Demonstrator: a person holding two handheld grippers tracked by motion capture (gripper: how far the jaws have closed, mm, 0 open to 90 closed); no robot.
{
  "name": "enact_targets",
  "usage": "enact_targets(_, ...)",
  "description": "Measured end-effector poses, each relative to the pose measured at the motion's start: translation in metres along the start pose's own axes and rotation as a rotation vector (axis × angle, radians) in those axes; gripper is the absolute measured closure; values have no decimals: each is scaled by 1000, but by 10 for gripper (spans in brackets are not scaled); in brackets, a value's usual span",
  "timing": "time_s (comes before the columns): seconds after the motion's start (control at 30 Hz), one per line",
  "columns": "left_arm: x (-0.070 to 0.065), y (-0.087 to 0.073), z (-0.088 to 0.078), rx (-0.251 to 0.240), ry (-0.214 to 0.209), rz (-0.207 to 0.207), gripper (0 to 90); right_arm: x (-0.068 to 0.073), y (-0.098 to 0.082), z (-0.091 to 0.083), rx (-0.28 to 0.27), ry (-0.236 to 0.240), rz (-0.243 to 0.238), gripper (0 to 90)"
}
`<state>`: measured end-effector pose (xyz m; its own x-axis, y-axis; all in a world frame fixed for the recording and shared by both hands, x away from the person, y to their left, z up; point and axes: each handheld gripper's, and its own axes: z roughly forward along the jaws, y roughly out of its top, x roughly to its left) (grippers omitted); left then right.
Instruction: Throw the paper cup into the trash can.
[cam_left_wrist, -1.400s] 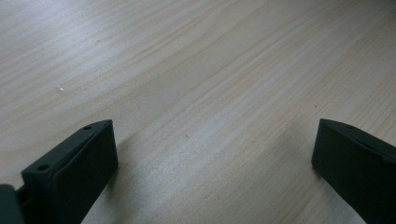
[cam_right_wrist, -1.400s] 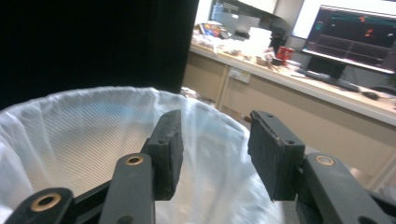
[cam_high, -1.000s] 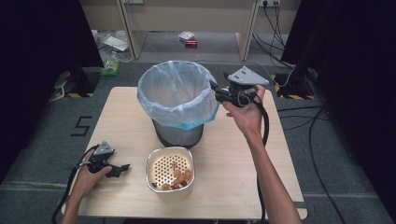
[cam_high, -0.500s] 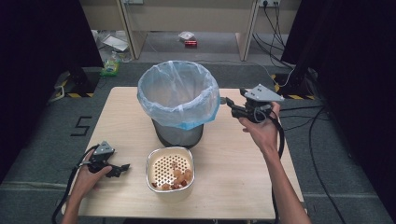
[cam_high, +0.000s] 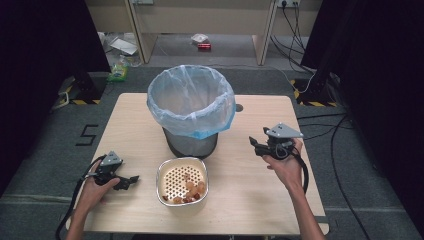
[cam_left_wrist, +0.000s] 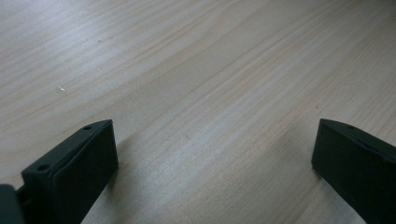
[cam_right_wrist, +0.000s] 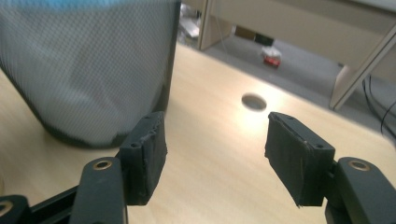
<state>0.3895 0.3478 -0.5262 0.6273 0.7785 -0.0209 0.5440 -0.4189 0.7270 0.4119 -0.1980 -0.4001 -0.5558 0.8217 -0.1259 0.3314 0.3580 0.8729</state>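
At frame centre in the high view: pale wooden table (cam_high: 125, 125), grain running lengthwise, one round cable hole (cam_high: 239, 107) right of the bin. Beyond it, upper frame: grey floor, beige desk legs, scattered litter, black cables at upper right.

Item: bin (cam_high: 191, 110), mesh-walled, blue liner over rim, upper middle of table.

Item: bowl (cam_high: 182, 180), cream, perforated, brown bits heaped in its lower right corner; lower middle, just below bin.

Item: left gripper (cam_high: 131, 180), lower left, lying on the table, jaws wide with bare wood between; bowl just right of its tips, apart.

Item: right gripper (cam_high: 254, 145), right of centre, jaws have just been opening, nothing between them; bin stands ahead and left of the jaws, bowl well apart at lower left.
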Motion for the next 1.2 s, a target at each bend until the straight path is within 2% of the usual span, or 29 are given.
enact_targets(0.03, 0, 0, 0, 0, 0, 0, 0, 0, 0, 0, 0, 0, 0, 386)
enact_targets(0.13, 0, 0, 0, 0, 0, 0, 0, -1, -16, 0, 21, -4, 28, 382)
enact_targets(0.23, 0, 0, 0, -1, 0, 0, 0, -2, -26, -1, 36, -7, 31, 378)
enact_targets(0.63, 0, 0, 0, 0, 0, 0, 0, 7, -57, 1, 96, -2, 17, 366)
enact_targets(0.77, 0, 0, 0, -1, 0, 0, 0, 12, -69, 2, 118, 6, 13, 362)
enact_targets(0.97, 0, 0, 0, -1, 0, 0, 0, 20, -88, 13, 188, 38, 13, 357)
enact_targets(1.03, 0, 0, 0, 0, 0, 0, 0, 23, -90, 16, 216, 47, 11, 346)
enact_targets(1.2, 0, 0, 0, 0, 0, 1, 0, 27, -92, 21, 241, 65, -7, 335)
